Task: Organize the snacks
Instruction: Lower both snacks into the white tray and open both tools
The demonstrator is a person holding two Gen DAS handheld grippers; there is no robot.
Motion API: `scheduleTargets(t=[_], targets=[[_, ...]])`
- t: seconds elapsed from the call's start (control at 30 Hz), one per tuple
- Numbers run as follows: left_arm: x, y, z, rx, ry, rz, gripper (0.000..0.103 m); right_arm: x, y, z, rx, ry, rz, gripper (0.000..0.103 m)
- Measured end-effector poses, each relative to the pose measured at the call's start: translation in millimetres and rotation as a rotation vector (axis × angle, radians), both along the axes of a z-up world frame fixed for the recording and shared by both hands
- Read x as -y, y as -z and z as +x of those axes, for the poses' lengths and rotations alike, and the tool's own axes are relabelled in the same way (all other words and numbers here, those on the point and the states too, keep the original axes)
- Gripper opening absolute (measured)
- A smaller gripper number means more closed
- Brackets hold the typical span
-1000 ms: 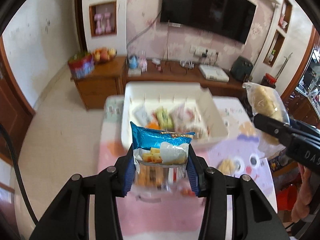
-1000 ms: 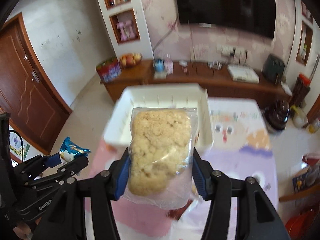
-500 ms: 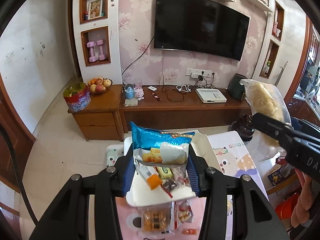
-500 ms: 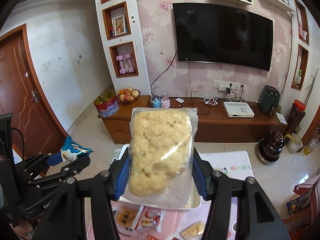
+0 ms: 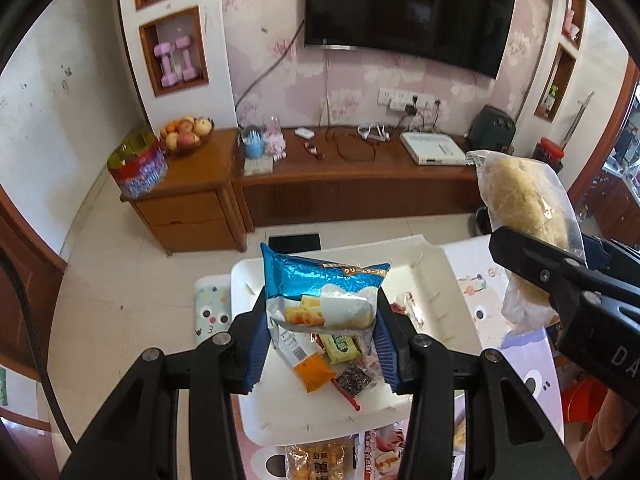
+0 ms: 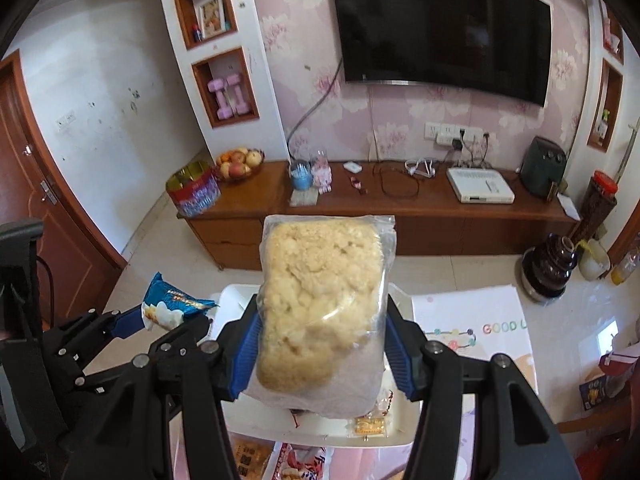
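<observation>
The left claw [image 5: 320,332] is clamped on a blue foil snack packet printed with cheese cubes [image 5: 324,292], and the right claw [image 6: 322,344] grips a clear plastic bag of pale crumbly cake [image 6: 320,296]; both hang above the white plastic tray [image 5: 436,276] on the table, probably for dropping in. The tray's far half lies bare, wrappers crowding the near part; its raised rim needs clearing.

Blue foil cheese-snack packet [image 5: 324,292]: upright, raised above white tray [image 5: 436,276]. Clear bag of pale crumbly snack [image 6: 324,300]: upright, raised. Tray: several small packets [image 5: 340,346] inside.
</observation>
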State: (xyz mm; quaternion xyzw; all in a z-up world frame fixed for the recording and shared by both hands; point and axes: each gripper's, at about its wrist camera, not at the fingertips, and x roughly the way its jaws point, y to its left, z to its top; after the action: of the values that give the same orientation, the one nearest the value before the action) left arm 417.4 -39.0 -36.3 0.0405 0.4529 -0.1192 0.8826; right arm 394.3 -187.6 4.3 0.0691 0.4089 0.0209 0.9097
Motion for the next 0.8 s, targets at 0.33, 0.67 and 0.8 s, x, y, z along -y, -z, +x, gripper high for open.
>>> scheduleTargets(t=[0.33, 0.67, 0.8], targets=[[8, 49, 16, -0.054, 0.0, 0.058, 0.094, -3, 42, 25, -0.085, -0.012, 0.029, 0.058], [4, 64, 15, -0.09, -0.015, 0.057, 0.094, -3, 51, 19, -0.103, -0.017, 0.04, 0.059], [1, 63, 10, -0.088, -0.017, 0.055, 0.094, -2, 52, 13, -0.11, -0.016, 0.048, 0.059]])
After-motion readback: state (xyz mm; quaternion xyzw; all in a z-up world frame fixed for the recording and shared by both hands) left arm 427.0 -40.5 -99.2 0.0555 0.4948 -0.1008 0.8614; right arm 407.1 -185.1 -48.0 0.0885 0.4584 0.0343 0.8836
